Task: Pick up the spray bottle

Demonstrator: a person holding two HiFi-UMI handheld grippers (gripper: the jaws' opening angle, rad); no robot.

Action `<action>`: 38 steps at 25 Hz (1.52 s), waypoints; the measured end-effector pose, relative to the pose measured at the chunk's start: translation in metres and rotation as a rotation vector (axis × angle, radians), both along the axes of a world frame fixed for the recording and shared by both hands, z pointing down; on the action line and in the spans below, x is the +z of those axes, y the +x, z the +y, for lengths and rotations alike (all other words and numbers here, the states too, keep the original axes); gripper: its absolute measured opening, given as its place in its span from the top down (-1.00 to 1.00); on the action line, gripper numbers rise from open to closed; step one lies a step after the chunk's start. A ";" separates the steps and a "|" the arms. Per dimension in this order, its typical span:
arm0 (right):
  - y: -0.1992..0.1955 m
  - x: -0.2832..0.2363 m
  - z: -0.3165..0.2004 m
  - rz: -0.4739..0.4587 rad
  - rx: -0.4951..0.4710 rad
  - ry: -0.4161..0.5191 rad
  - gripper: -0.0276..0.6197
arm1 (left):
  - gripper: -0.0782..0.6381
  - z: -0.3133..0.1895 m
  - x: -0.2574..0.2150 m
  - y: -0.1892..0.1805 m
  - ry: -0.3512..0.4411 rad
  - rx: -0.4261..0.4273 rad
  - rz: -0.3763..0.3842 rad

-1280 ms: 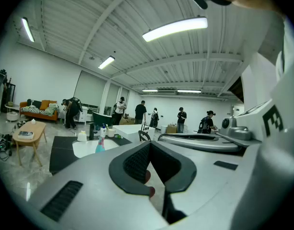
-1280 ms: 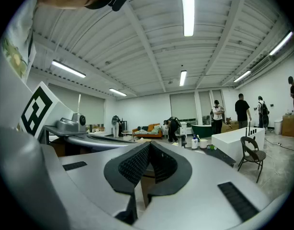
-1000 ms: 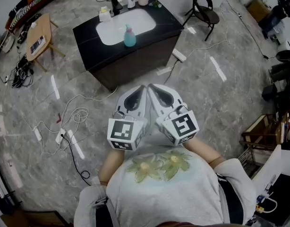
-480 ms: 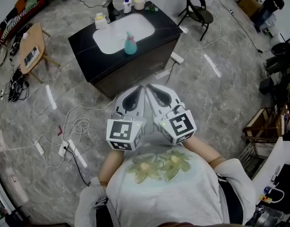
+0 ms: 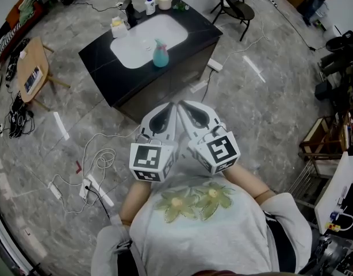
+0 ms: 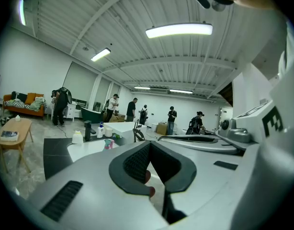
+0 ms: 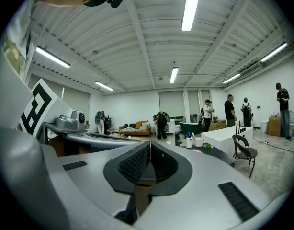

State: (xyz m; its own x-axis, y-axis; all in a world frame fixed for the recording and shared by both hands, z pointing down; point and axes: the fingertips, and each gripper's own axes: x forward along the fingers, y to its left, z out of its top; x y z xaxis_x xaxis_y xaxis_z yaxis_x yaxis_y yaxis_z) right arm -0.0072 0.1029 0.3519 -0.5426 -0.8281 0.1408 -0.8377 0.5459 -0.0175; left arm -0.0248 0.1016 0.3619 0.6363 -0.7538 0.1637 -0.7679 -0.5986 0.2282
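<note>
One black counter (image 5: 102,68) (spray bottle (image 5: 160,54) atop), marble floor (image 5: 251,114)

Open test studio, freestanding sink counter (image 5: 99,60), floor cables (image 5: 103,155)

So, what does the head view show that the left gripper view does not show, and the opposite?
Only the head view: the person's grey shirt with yellow flowers and the white cables lying on the grey stone floor.
Only the left gripper view: the white ribbed ceiling with its long lamps.
Both: the black counter with a white sink, the teal spray bottle standing by the sink, and the left gripper, shut and empty.
</note>
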 end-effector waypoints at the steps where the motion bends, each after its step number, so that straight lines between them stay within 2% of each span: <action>1: 0.000 0.001 -0.002 0.000 0.002 -0.008 0.84 | 0.76 -0.002 0.001 0.000 -0.004 0.007 0.002; 16: 0.006 0.011 -0.058 0.026 0.025 -0.053 0.84 | 0.76 -0.057 0.011 0.006 -0.045 0.039 -0.003; 38: -0.012 0.020 -0.156 0.055 -0.021 -0.091 0.84 | 0.76 -0.151 0.015 -0.012 -0.075 -0.001 -0.059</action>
State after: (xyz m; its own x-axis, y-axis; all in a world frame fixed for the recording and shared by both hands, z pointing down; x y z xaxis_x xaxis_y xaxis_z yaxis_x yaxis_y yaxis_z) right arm -0.0191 -0.0529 0.3718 -0.5493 -0.7990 0.2445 -0.8270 0.5617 -0.0224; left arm -0.0367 -0.0493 0.3765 0.6233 -0.7386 0.2567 -0.7817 -0.5808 0.2271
